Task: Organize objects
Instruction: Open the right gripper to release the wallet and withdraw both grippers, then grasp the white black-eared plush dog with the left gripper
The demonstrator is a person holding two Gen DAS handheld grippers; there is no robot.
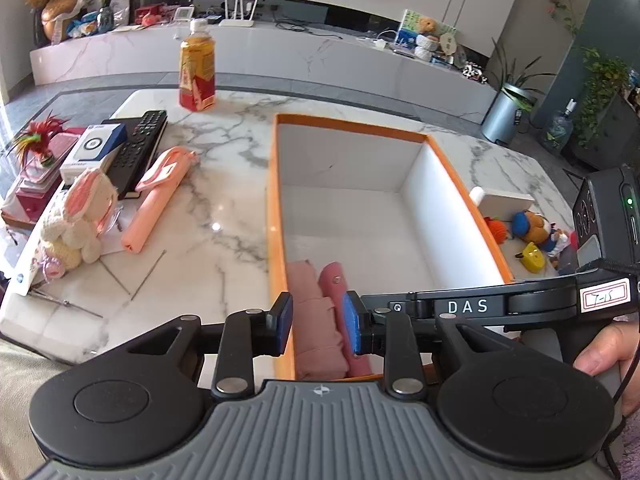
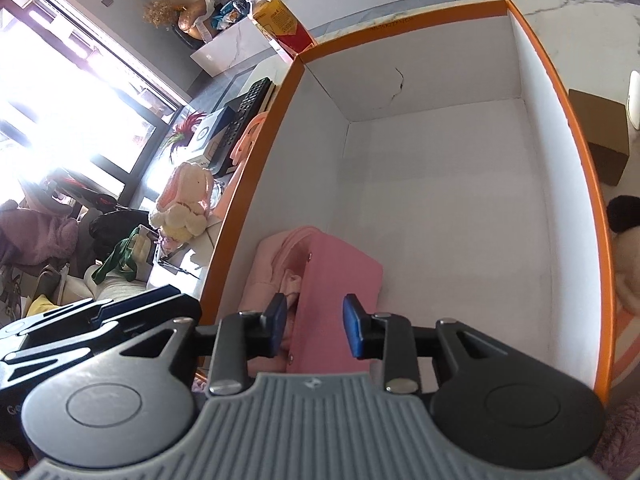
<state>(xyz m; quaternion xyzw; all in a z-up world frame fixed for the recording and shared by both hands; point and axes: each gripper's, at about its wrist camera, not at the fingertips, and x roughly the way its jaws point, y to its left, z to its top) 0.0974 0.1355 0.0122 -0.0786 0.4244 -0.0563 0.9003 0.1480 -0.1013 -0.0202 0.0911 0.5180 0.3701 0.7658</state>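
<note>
An orange-rimmed white box [image 1: 276, 200] [image 2: 256, 168] sits on the marble table. In its near left corner lie a folded pale pink cloth [image 1: 316, 332] [image 2: 266, 268] and a darker pink pouch [image 1: 340, 304] [image 2: 340, 292]. My left gripper [image 1: 318, 326] is open above the box's near corner, its blue pads on either side of the pink items. My right gripper [image 2: 316, 328] is open just over the pink pouch, apart from it. A peach rolled umbrella [image 1: 156, 196] and a plush rabbit [image 1: 80, 220] [image 2: 184, 200] lie left of the box.
A tea bottle [image 1: 197, 70] stands at the table's far side. A remote [image 1: 138, 146], small boxes and a feather toy [image 1: 40, 140] sit at the left. Small toys [image 1: 532, 236] and a white box [image 1: 506, 204] lie right of the box. A brown carton [image 2: 600, 140] sits at the right.
</note>
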